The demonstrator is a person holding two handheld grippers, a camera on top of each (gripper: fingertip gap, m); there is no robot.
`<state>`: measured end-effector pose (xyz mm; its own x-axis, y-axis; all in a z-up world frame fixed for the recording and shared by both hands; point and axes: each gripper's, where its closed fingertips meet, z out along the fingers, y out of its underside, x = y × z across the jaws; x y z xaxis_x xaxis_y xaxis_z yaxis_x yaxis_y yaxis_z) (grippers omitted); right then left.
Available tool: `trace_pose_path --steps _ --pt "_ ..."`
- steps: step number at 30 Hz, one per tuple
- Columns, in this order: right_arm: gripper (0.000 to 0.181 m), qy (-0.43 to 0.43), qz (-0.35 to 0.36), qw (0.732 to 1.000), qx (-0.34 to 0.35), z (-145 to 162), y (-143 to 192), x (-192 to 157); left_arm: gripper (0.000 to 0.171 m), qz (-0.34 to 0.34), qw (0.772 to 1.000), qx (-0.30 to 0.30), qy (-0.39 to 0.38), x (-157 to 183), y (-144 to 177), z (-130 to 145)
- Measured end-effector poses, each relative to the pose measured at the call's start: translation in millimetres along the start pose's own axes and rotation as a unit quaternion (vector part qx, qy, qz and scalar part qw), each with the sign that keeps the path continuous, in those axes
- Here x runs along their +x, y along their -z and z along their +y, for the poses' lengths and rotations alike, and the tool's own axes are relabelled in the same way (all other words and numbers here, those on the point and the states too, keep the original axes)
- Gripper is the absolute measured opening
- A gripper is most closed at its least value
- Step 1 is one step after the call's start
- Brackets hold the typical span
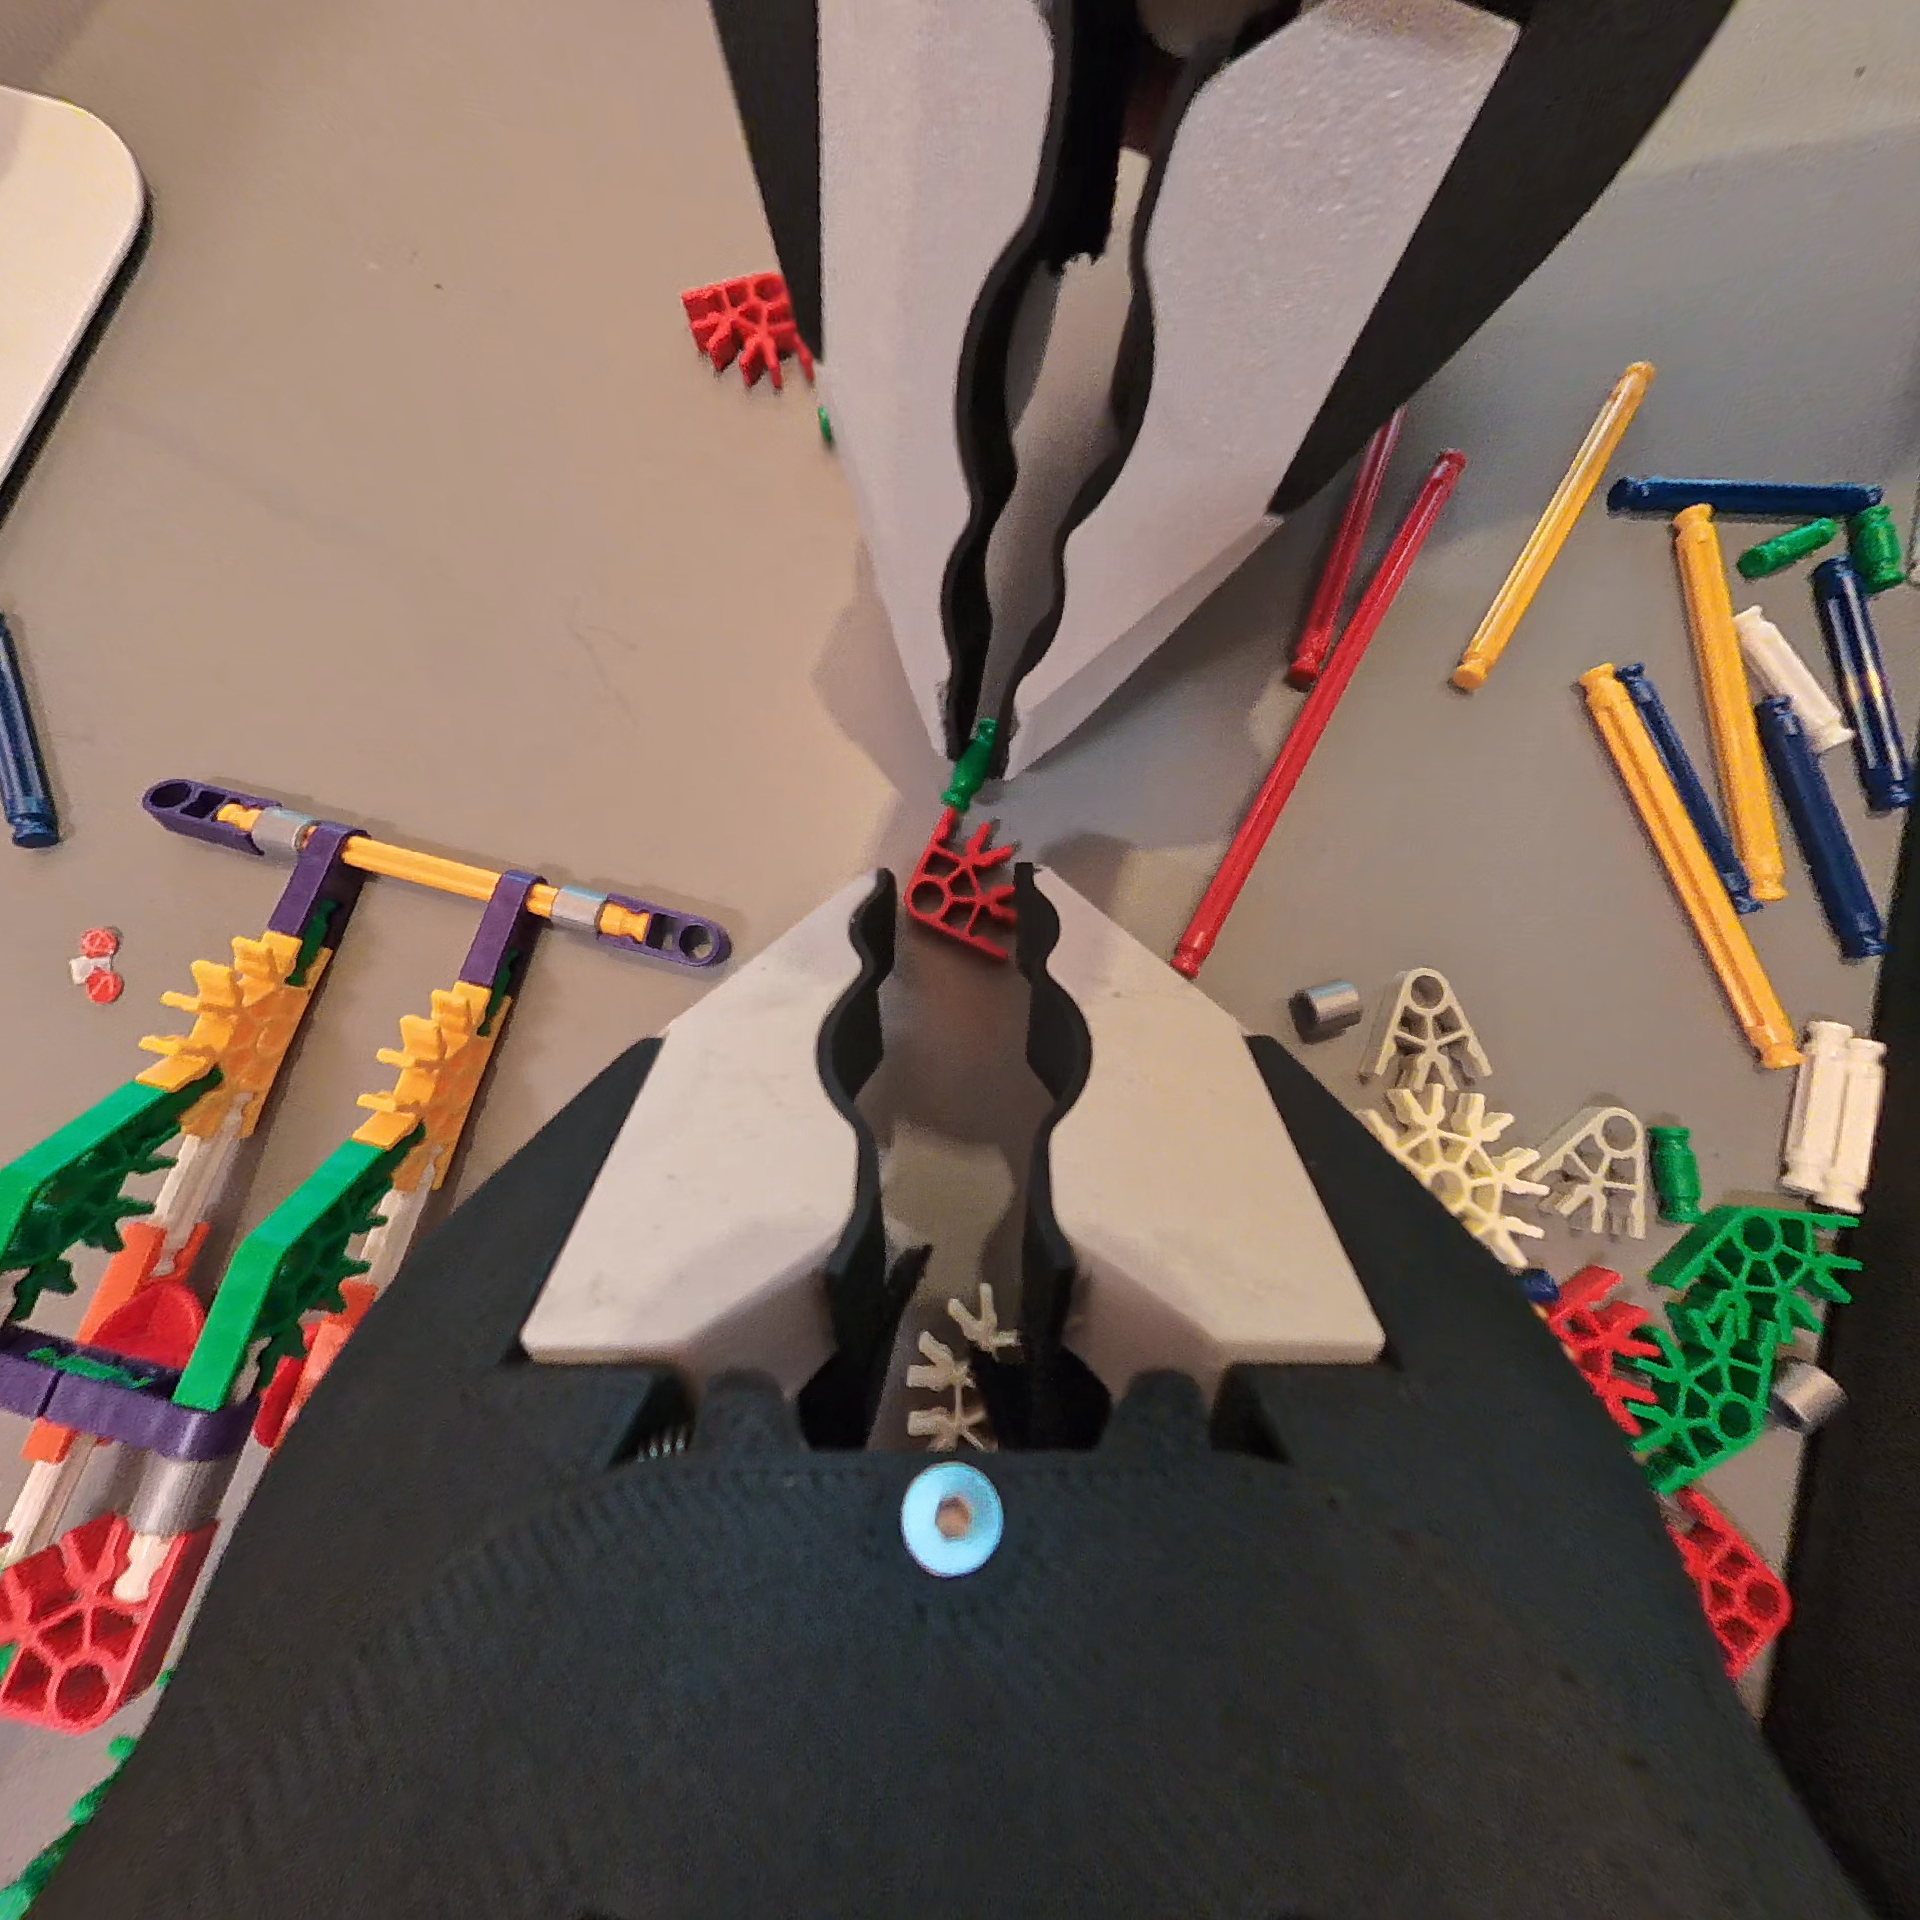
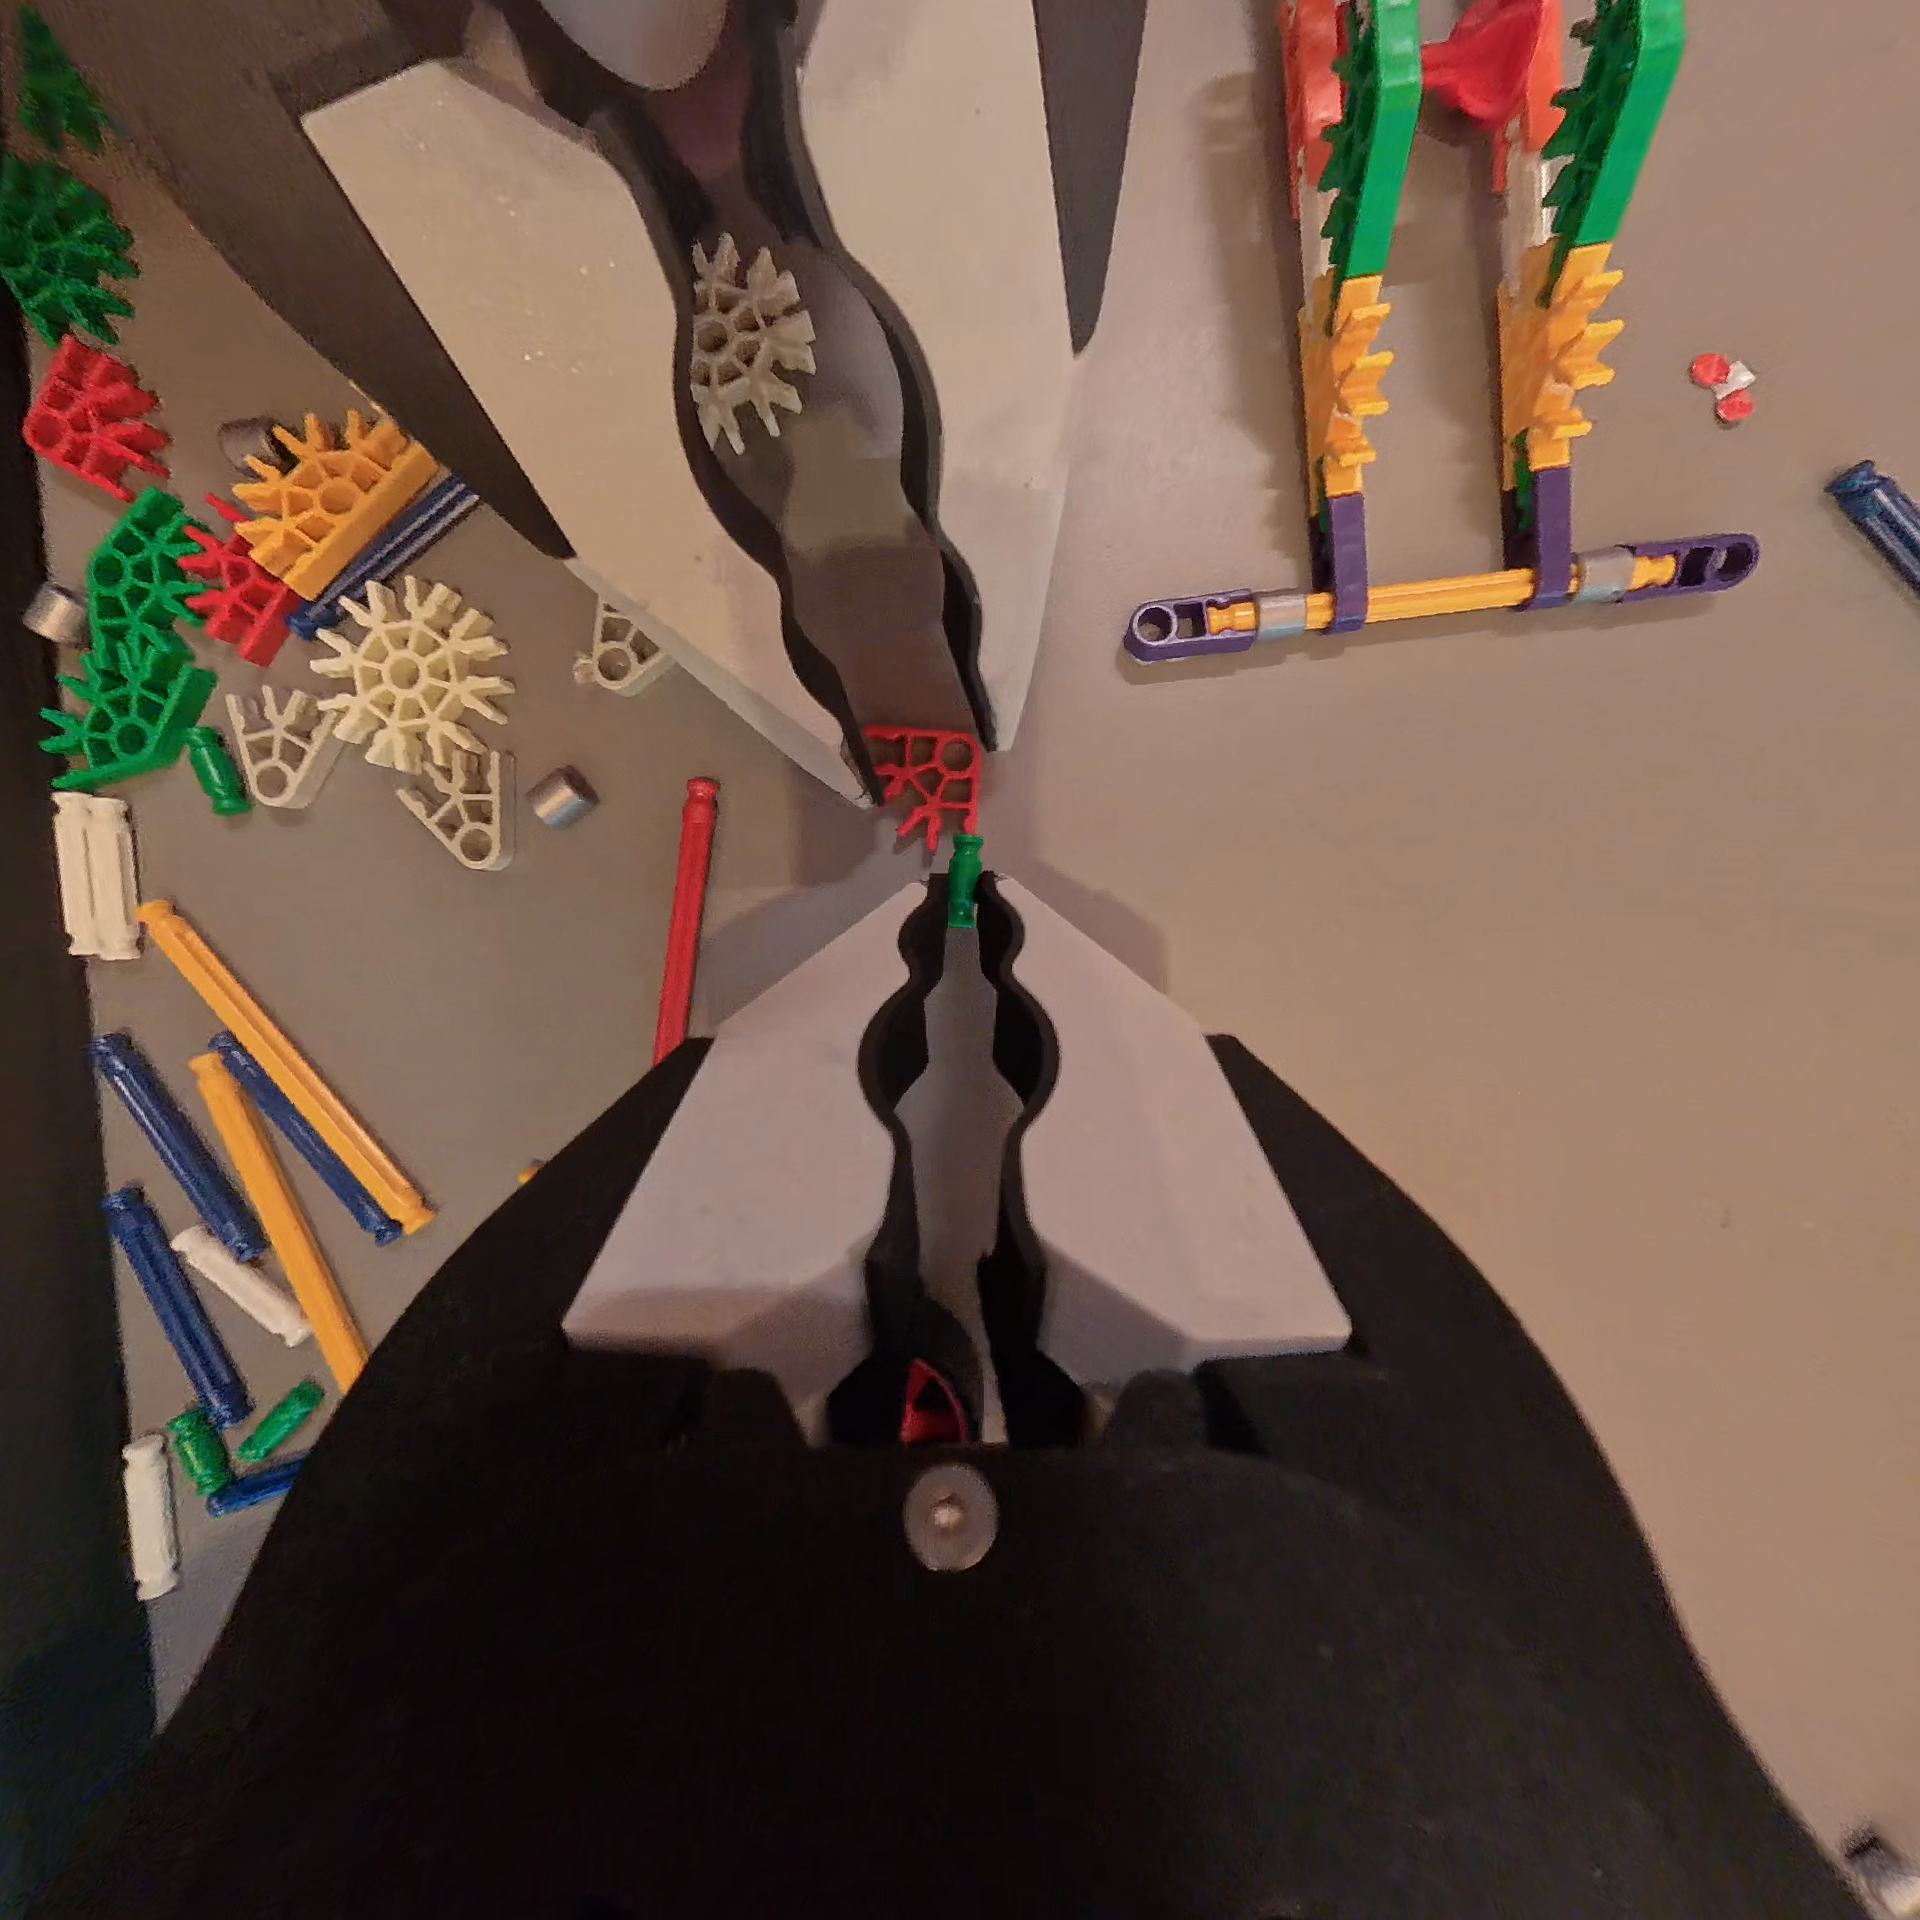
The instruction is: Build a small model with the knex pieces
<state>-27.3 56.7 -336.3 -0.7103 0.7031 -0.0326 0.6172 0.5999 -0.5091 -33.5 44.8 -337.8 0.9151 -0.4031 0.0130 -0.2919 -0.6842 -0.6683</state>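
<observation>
Left hand-held gripper [image 1: 956, 883] has its tips clamped on a red connector [image 1: 961, 883], slots facing the short green rod [image 1: 968, 764] so they line up.

Right view: right hand-held gripper [image 2: 961, 896] pinches that green rod [image 2: 964, 881] end-on, tip touching the red connector [image 2: 930, 777] just above the grey desk [image 2: 1351, 935]; spare rods and connectors lie alongside.

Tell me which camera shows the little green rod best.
The right wrist view: the green rod sits centred, pinched at the right gripper tips, pointing at the red connector. The left wrist view shows it farther off, partly hidden between those jaws.
</observation>
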Motion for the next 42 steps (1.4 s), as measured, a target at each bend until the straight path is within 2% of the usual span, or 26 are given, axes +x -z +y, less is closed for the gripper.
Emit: trace_pose_path --steps 8,19,22,26,29,42 --pt "0.003 0.008 -0.025 1.000 0.000 -1.2 -6.9 0.9 0.016 0.002 1.000 0.004 0.006 -1.0 -4.5 1.0" --pt "0.003 0.061 -0.029 0.997 -0.027 0.8 -9.0 1.6 0.015 0.032 0.999 -0.006 -0.016 0.4 -4.8 0.9" --pt "0.007 0.062 -0.032 0.997 -0.027 0.1 -7.7 -0.7 0.014 0.036 0.999 -0.005 -0.019 0.8 -5.0 0.8" --pt "0.009 0.047 -0.032 0.998 -0.011 -3.2 -3.3 -0.4 0.014 0.040 0.999 -0.004 -0.025 1.9 -5.1 0.6" --pt "0.000 0.027 -0.033 0.999 0.007 -4.9 0.3 1.4 0.014 0.042 0.999 -0.004 -0.026 2.2 -5.1 0.6" --pt "0.000 0.009 -0.033 0.999 0.019 -2.9 -3.5 -0.6 0.014 0.048 0.998 -0.007 -0.034 4.2 -7.1 -1.6"
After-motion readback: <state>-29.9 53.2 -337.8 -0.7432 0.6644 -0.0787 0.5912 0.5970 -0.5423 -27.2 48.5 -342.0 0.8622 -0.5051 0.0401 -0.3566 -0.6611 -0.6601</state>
